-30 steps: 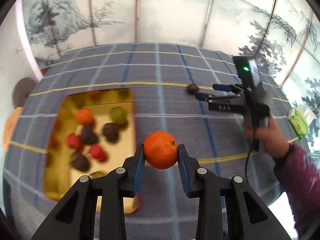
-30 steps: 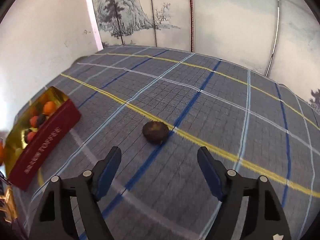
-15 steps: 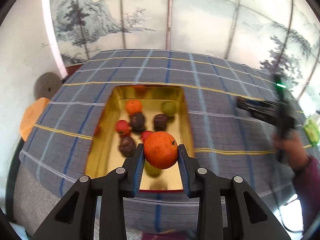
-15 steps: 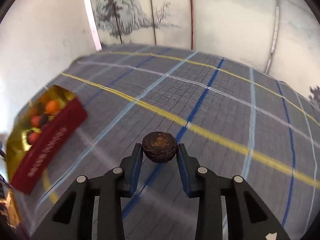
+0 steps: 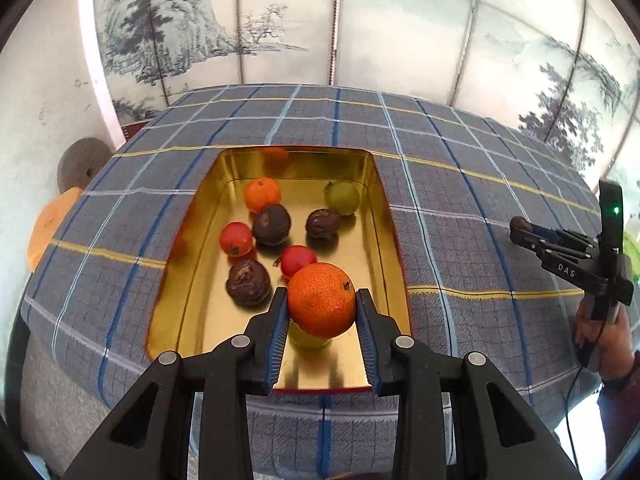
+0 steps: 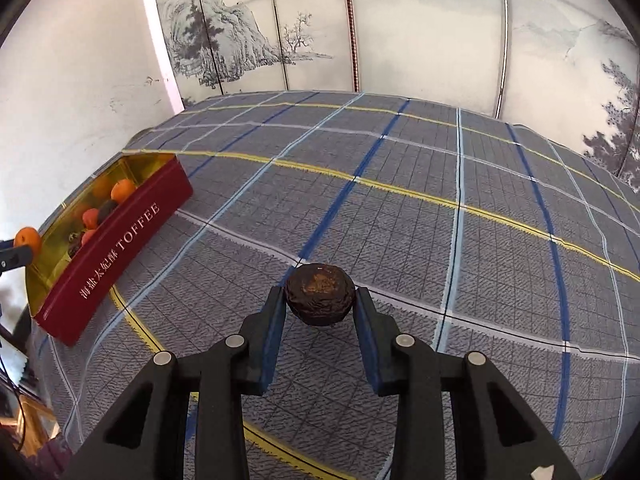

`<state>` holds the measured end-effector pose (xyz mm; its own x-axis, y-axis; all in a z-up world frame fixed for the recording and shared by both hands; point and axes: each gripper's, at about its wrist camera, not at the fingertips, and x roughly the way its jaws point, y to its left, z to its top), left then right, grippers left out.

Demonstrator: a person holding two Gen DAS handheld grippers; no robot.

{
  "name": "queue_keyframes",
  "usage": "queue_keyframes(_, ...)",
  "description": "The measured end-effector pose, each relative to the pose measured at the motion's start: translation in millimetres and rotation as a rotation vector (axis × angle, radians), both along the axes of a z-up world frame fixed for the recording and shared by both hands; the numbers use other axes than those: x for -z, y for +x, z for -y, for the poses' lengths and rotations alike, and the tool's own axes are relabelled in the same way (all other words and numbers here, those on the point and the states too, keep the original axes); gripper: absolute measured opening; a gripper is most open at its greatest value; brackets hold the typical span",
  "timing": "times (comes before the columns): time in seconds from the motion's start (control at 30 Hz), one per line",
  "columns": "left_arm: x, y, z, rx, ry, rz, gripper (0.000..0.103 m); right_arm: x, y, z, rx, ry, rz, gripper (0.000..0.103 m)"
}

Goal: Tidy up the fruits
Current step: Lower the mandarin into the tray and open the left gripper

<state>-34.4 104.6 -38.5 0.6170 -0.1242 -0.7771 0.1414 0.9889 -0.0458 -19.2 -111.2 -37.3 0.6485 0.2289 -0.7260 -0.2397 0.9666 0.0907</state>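
My left gripper [image 5: 322, 312] is shut on an orange mandarin [image 5: 321, 299] and holds it above the near end of a gold tin [image 5: 192, 224]. The tin holds several fruits: an orange [image 5: 262, 194], a green one [image 5: 342, 198], red ones [image 5: 236, 239] and dark wrinkled ones [image 5: 248, 282]. My right gripper [image 6: 320, 308] is shut on a dark wrinkled fruit [image 6: 320, 294], lifted above the plaid tablecloth [image 6: 400, 216]. It shows at the right of the left wrist view [image 5: 520, 232]. The tin, red outside and marked TOFFEE, lies far left in the right wrist view [image 6: 116, 248].
A painted folding screen [image 5: 360, 20] stands behind the table. A grey disc [image 5: 78, 164] and an orange object [image 5: 48, 224] lie off the table's left edge. The table's near edge [image 5: 320, 420] is just under my left gripper.
My left gripper has carried the mandarin left to above the tin. My right gripper has closed on the dark fruit and lifted it off the cloth.
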Motion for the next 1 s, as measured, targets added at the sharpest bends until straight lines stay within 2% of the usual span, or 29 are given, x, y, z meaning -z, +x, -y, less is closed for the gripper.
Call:
queue_keyframes(0.47,13.6,27.5,25.4,0.052,0.056,0.009,0.035,0.5,-0.7,2.9,0.009,0.010,-0.006,0.033)
queue_keyframes(0.83,18.8,36.8,28.5,0.025,0.093,0.031,0.036,1.4,0.5,2.9,0.010,0.003,-0.008,0.033)
queue_keyframes(1.0,21.0,37.5,32.7,0.012,0.137,0.039,0.036,2.9,1.9,3.7,0.013,-0.002,-0.010,0.033)
